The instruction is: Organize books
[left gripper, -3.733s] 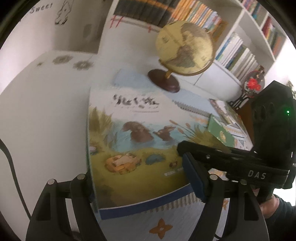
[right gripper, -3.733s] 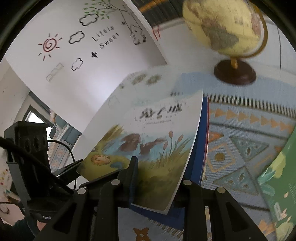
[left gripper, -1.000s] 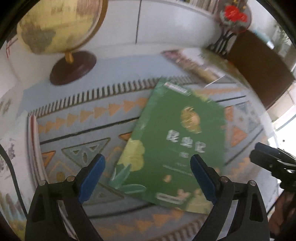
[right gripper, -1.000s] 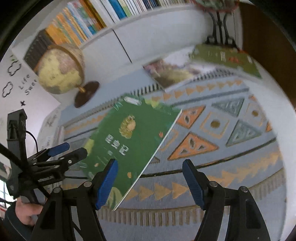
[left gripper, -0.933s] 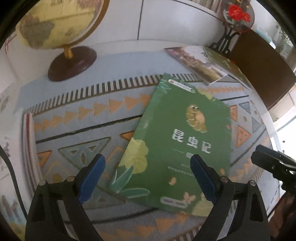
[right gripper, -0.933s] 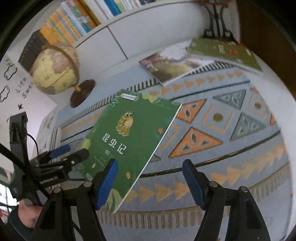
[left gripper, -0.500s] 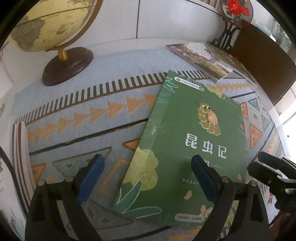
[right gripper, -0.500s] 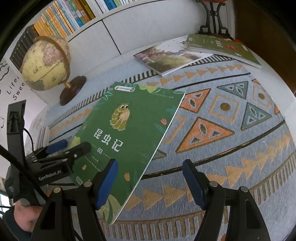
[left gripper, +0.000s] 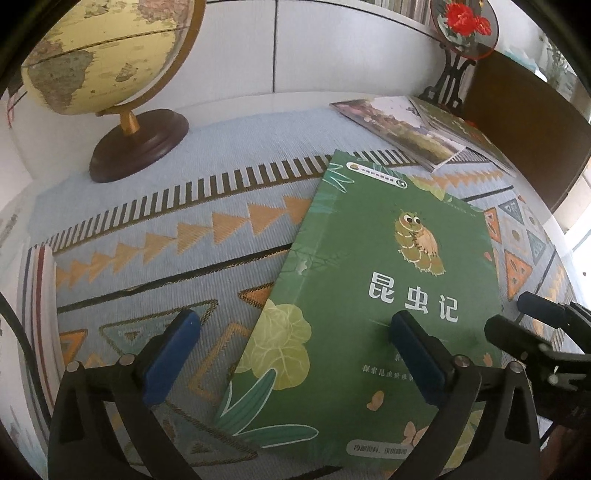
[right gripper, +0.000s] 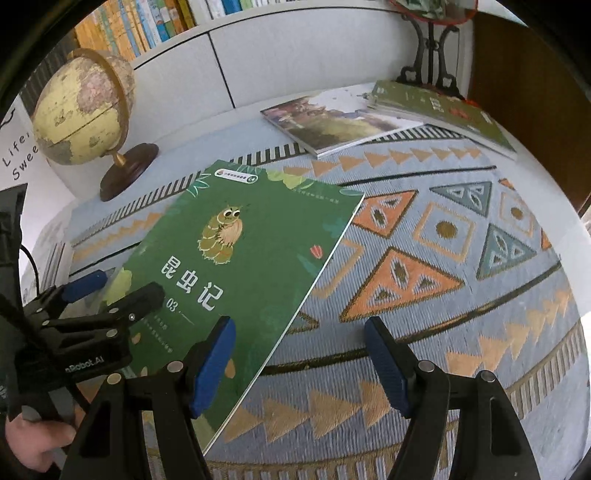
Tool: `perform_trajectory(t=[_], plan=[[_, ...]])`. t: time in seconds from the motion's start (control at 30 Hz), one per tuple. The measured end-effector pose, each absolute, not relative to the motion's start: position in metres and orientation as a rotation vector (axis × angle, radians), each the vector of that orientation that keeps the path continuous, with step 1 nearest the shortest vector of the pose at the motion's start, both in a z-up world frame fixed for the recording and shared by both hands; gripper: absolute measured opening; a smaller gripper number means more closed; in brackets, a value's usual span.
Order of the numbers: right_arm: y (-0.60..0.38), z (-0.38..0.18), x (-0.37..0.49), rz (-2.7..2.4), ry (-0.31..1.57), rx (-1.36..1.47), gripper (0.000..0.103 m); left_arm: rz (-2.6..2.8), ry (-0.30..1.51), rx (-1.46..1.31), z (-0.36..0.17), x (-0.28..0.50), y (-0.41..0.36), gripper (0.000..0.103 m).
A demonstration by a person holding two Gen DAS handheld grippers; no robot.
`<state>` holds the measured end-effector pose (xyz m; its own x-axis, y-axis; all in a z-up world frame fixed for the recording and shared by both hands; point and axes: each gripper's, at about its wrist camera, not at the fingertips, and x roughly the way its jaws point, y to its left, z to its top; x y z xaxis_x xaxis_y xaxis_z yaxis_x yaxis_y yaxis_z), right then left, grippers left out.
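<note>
Green book [left gripper: 373,295] with a caterpillar on the cover lying flat and askew on the patterned rug [left gripper: 184,236], cover up, one long edge crossing the gap of each gripper

Left gripper [left gripper: 291,354] low over the book's left edge, jaws opening and already wide, one blue pad over bare rug, the other over the cover; nothing clamped, no pad seen pressing

Right gripper [right gripper: 299,362] low over the book's right edge, jaws parted, left pad above the cover, right pad above the rug, holding nothing

Globe [right gripper: 83,110] on a dark wooden base at the rug's far left corner, well apart from the book

Two more books [right gripper: 369,118] overlapping at the far right edge, near a black stand [right gripper: 428,55]

Bookshelf [right gripper: 147,22] along the back wall

A hand [right gripper: 33,439] on the left gripper's handle, low left in the right wrist view
</note>
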<state>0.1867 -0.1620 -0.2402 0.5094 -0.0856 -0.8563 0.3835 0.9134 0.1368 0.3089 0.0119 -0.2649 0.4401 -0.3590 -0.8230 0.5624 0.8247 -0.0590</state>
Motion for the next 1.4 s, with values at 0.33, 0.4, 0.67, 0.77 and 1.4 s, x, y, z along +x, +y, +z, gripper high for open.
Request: perform_trajectory(t=[0.33,0.4,0.67,0.77,1.4], plan=[[-0.15,-0.244,0.192,-0.247,1.022,0.224,0.084,-0.631,0.961,0.255,-0.265,0.302,0.009,0.102],[-0.147,-0.245,0.19,-0.233,1.018,0.22,0.085,-0.699,0.974,0.299,-0.264,0.293,0.003,0.101],[-0.155,-0.239,0.167,-0.101,0.984,0.362,0.084,-0.851,1.056,0.217,-0.258,0.281,0.004,0.101],[-0.163,-0.237,0.164,-0.032,0.988,0.434,0.084,-0.901,1.077,0.165,-0.257,0.276,0.005,0.101],[-0.174,-0.237,0.157,0.119,1.016,0.488,0.081,-0.913,1.05,0.227,-0.259,0.255,-0.006,0.101]])
